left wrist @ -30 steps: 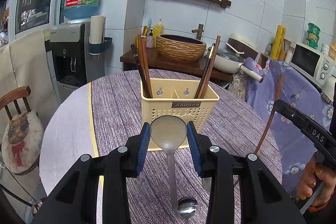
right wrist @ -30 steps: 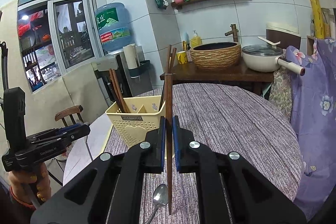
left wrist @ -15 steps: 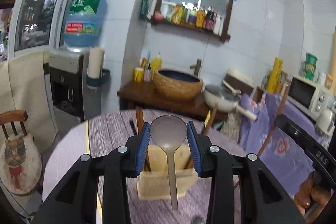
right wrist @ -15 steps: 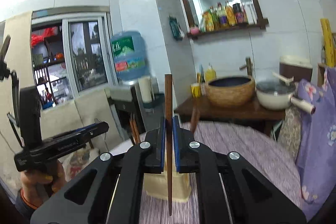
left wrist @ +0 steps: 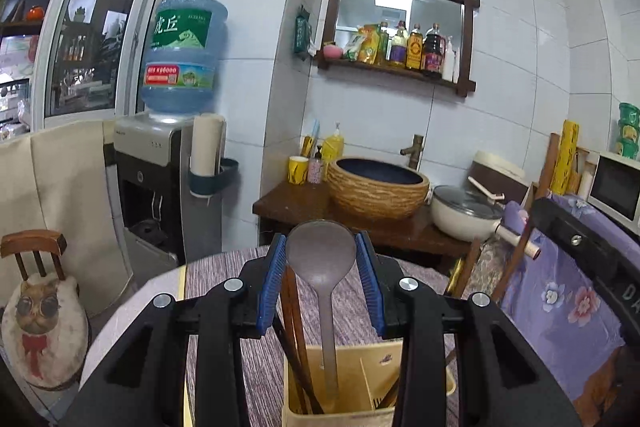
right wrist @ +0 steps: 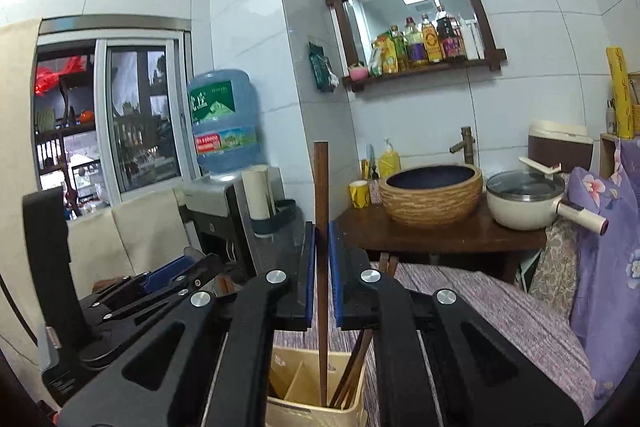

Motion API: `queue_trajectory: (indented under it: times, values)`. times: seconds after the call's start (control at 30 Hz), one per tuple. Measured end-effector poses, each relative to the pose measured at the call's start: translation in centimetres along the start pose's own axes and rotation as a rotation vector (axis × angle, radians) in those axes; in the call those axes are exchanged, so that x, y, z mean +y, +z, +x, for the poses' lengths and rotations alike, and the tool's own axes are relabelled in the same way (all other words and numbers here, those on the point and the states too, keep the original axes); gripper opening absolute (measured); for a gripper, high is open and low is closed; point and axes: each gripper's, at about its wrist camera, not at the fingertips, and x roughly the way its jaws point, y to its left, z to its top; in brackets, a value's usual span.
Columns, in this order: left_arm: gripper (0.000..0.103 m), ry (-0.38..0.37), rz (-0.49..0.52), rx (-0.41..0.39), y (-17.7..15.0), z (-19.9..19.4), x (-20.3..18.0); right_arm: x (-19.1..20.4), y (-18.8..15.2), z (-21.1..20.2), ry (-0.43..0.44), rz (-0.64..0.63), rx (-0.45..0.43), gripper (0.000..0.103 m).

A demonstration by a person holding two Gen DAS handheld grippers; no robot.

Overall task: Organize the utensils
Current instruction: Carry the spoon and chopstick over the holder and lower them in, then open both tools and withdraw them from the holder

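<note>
Caddy (left wrist: 362, 403) base cut off by frame edge (both views), chopstick (right wrist: 321, 267) tip hidden.

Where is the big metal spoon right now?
In the left wrist view, the spoon hangs bowl-up between the left tongs, handle dipping into the yellow caddy beside the brown chopsticks.

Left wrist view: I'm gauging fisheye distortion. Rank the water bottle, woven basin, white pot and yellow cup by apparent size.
1. Water bottle
2. Woven basin
3. White pot
4. Yellow cup
</note>
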Motion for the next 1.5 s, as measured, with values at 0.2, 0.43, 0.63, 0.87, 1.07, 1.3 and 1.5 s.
queue_trajectory:
  times: [0.2, 0.43, 0.63, 0.87, 1.07, 1.3, 1.5]
  values:
    - [0.036, 0.020, 0.011, 0.045, -2.9, 0.3, 0.5, -0.2, -3.0, 1.4, -0.006, 0.001, 0.056, 0.008]
    - [0.036, 0.026, 0.060, 0.095, -5.4, 0.6, 0.5, -0.7, -5.1, 2.1, -0.009, 0.024, 0.104, 0.008]
    - [0.036, 0.032, 0.083, 0.139, -6.6, 1.5, 0.7, -1.0, -5.9, 2.4, -0.024, 0.026, 0.124, 0.008]
    - [0.037, 0.021, 0.111, 0.143, -6.9, 1.2, 0.2, -0.9, -5.9, 2.2, -0.013, 0.002, 0.120, 0.009]
    - [0.054, 0.024, 0.111, 0.108, -6.8, -0.7, 0.4, -1.2, -5.8, 0.5, -0.050, -0.025, 0.059, 0.057]
    - [0.073, 0.019, 0.078, 0.152, -7.8, -3.2, 2.0, -2.1, -6.1, -1.8, -0.039, -0.001, 0.102, 0.068]
    - [0.086, 0.006, 0.094, 0.210, -9.6, -5.2, 2.4, -2.8, -9.4, -3.6, -0.047, 0.001, 0.248, 0.074]
